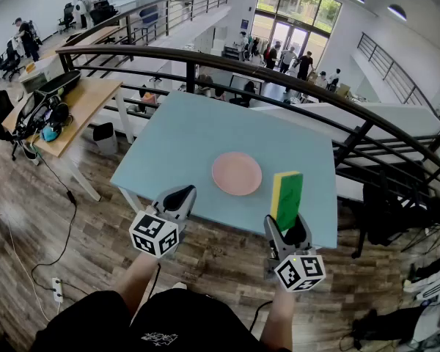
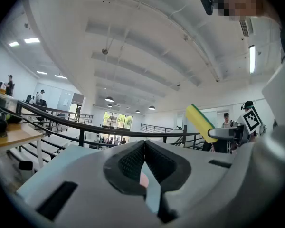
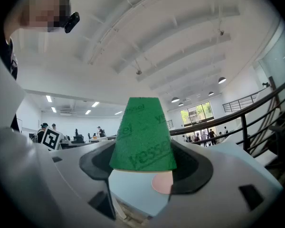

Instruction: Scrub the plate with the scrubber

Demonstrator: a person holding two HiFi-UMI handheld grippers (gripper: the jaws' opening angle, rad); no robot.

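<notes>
A round pink plate [image 1: 236,173] lies flat on the light blue table [image 1: 191,127], near its front edge. My right gripper [image 1: 290,228] is held just off the table's front edge, to the right of the plate, shut on a yellow and green scrubber [image 1: 287,199] that stands upright out of its jaws. In the right gripper view the scrubber's green face [image 3: 143,137] fills the jaws, with the plate [image 3: 163,182] showing below it. My left gripper [image 1: 180,196] hovers at the table's front edge, left of the plate, shut with nothing in it. The plate [image 2: 143,178] shows through the slit under its tips.
A dark curved railing [image 1: 279,68] runs behind and to the right of the table. A wooden desk [image 1: 81,108] with gear stands at the left. Cables lie on the wood floor [image 1: 29,270]. People stand far off at the back.
</notes>
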